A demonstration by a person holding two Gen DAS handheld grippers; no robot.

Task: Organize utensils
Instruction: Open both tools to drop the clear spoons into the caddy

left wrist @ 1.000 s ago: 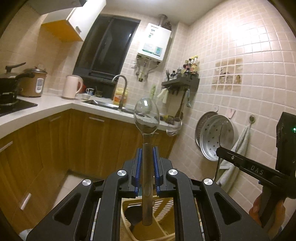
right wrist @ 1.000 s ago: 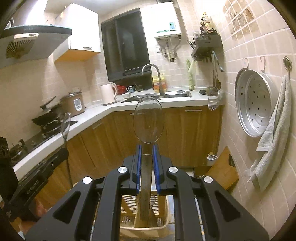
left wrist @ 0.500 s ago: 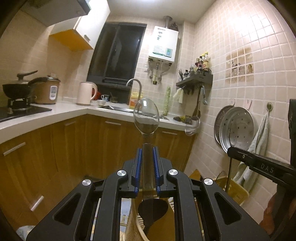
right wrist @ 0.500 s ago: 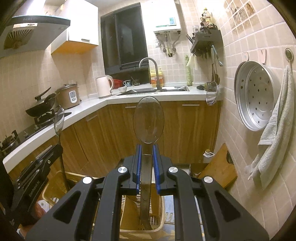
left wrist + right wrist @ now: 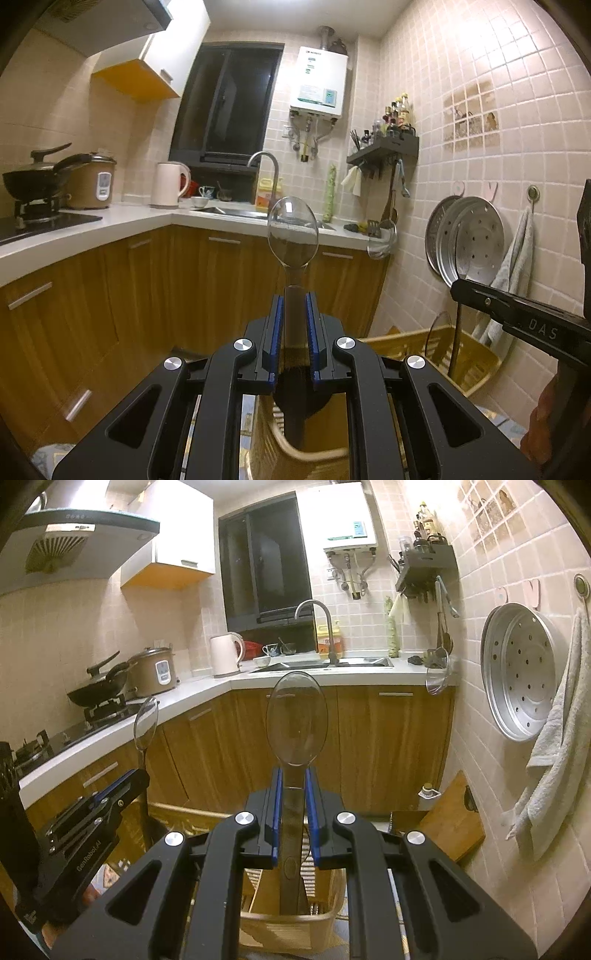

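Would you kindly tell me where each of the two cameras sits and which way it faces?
Left wrist: sits on the left claw, facing the sink counter; its own fingers clamp a clear spoon; the right claw shows at right.
Right wrist: sits on the right claw, facing the same counter; its fingers clamp a clear ladle; the left claw shows at left.
Shared: faucet, kettle, beige basket below.
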